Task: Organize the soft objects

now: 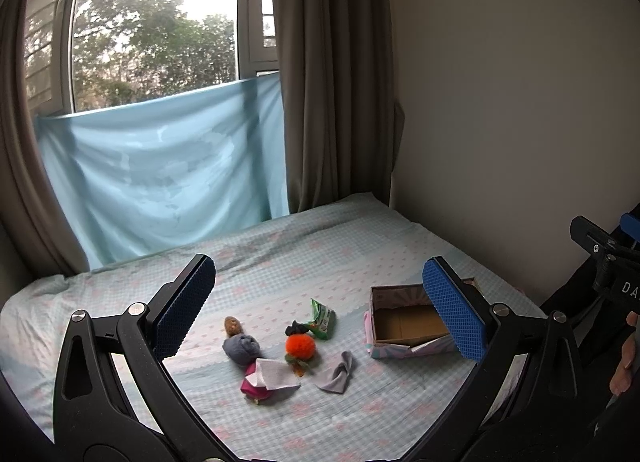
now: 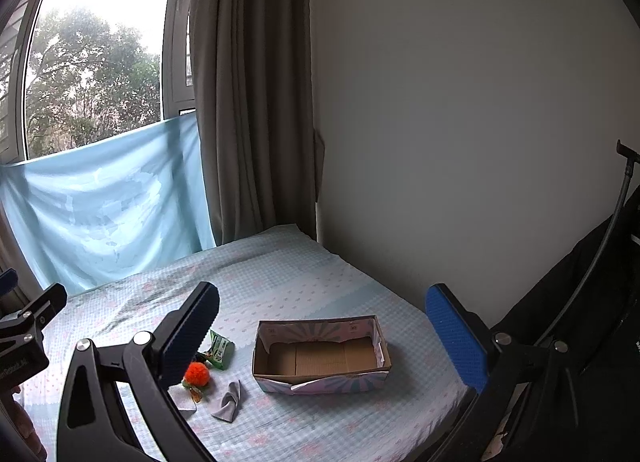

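Several soft things lie on the bed: an orange pompom toy (image 1: 300, 347), a grey rolled sock (image 1: 241, 348), a flat grey sock (image 1: 335, 376), a white tissue (image 1: 276, 374) on a pink item (image 1: 252, 387), a green packet (image 1: 323, 319), a small black piece (image 1: 295, 328) and a brown piece (image 1: 233, 325). An empty open cardboard box (image 1: 408, 322) stands to their right. My left gripper (image 1: 320, 304) is open and empty above them. My right gripper (image 2: 322, 336) is open and empty above the box (image 2: 320, 358); the pompom (image 2: 197, 374), flat sock (image 2: 228, 402) and packet (image 2: 219, 351) show at its left.
The bed (image 1: 280, 254) has a light checked sheet. A blue cloth (image 1: 160, 174) hangs under the window, brown curtains (image 1: 332, 82) beside it. A white wall (image 2: 460, 122) runs along the bed's right side. The other gripper's body shows at the right edge of the left wrist view (image 1: 608, 262).
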The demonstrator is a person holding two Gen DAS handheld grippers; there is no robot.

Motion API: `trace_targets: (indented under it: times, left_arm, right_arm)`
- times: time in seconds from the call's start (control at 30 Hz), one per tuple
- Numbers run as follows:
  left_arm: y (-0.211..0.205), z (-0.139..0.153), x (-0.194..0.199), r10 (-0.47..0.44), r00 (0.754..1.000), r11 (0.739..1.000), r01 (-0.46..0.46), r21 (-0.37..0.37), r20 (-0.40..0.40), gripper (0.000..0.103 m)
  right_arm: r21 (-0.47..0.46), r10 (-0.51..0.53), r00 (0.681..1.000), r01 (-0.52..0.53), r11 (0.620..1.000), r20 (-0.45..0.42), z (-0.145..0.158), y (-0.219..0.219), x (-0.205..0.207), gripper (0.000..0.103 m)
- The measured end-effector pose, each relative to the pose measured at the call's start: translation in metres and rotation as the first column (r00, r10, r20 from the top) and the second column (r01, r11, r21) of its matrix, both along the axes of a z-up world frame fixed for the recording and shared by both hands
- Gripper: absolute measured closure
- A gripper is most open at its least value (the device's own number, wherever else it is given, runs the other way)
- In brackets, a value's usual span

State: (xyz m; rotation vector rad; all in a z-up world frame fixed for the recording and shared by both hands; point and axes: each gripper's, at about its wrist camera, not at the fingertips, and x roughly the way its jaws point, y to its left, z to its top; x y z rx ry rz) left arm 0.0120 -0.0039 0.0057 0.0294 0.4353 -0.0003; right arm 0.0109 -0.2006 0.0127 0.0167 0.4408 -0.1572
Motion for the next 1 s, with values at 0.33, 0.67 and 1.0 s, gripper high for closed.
trace_targets:
  times: [0.33,0.67,1.0]
  left_arm:
    - [0.001,0.0,-0.001,0.005,1.0,1.0,-0.005,-0.001,0.001,0.0]
    - [-0.004,-0.002,0.001,0.003,1.0,1.0,-0.003,-0.001,-0.004,0.0]
    - [0.009,-0.017,0.012,0.071,0.995,0.997,-0.071,0.003,-0.064,0.0]
  right_arm:
    - [0.018,-0.009,1.0,0.009,1.0,-0.001,-0.001,-0.004,-0.001,0.0]
    - [0.017,-0.006,1.0,0.006,1.0,-0.008,0.0,-0.006,0.002,0.0]
    - [0.038,0.056,0.997,-0.054,0.998,-0.047,-0.009,-0.007,0.015,0.0]
